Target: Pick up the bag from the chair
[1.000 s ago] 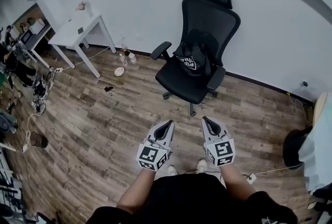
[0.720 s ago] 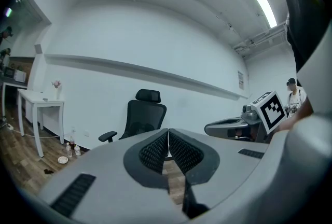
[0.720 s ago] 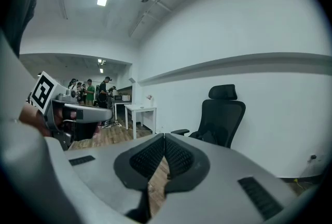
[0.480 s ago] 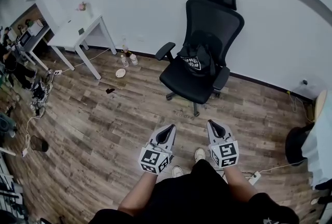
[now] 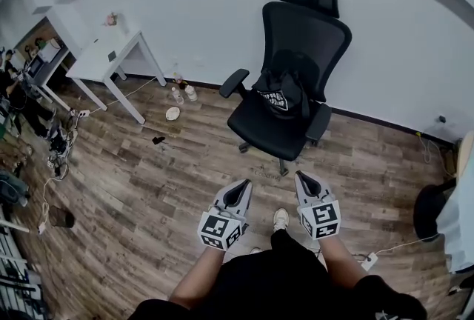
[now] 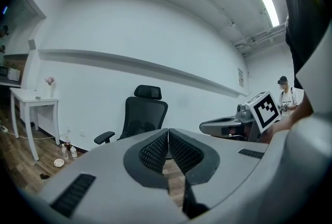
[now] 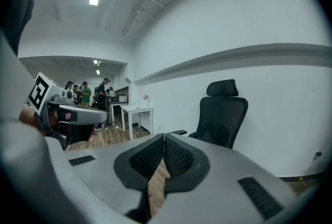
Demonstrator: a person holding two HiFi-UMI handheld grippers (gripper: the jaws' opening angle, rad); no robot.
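Observation:
A black bag (image 5: 280, 94) with white print rests on the seat of a black office chair (image 5: 300, 44) against the white wall. The chair (image 6: 139, 116) also shows in the left gripper view, and the chair (image 7: 223, 114) in the right gripper view, with the bag a dark shape on the seat. My left gripper (image 5: 238, 187) and right gripper (image 5: 303, 180) are held side by side well short of the chair, over the wood floor. Both are shut with nothing between their jaws.
A white table (image 5: 104, 52) stands at the left by the wall, with bottles (image 5: 181, 91) and a small dish on the floor beside it. Cables and clutter lie along the left edge. A power strip (image 5: 368, 261) lies at the right. People stand far off in the right gripper view.
The person has stepped forward, one shoe now showing between the grippers. The chair has shifted slightly in view; both grippers stay shut and level.

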